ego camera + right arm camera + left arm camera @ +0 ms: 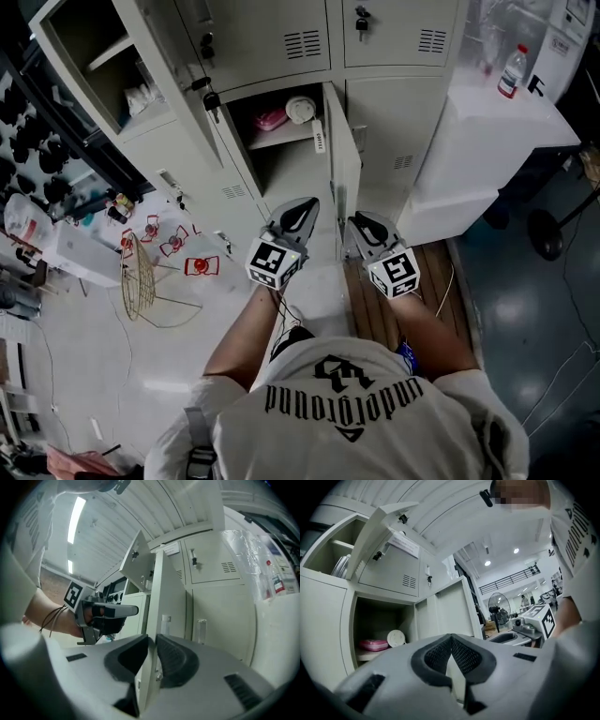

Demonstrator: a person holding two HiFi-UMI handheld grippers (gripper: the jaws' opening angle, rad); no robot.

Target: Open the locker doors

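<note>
The grey metal lockers point(281, 56) stand ahead of me. The middle locker's door point(343, 159) is swung out toward me, seen edge-on in the right gripper view point(161, 597). My right gripper point(152, 641) is shut on that door's free edge, one pad on each face. In the head view the right gripper point(354, 223) sits at the door's lower edge. My left gripper point(305, 208) hovers just left of the door, shut and holding nothing point(451, 639). Inside the open compartment lie a pink box point(373, 644) and a white round thing point(396, 638).
An upper-left locker door point(169, 66) also hangs open. A white cabinet point(487, 141) with a bottle point(512, 71) on top stands to the right of the lockers. On the floor at left are a wire basket point(139, 277) and red items point(201, 266).
</note>
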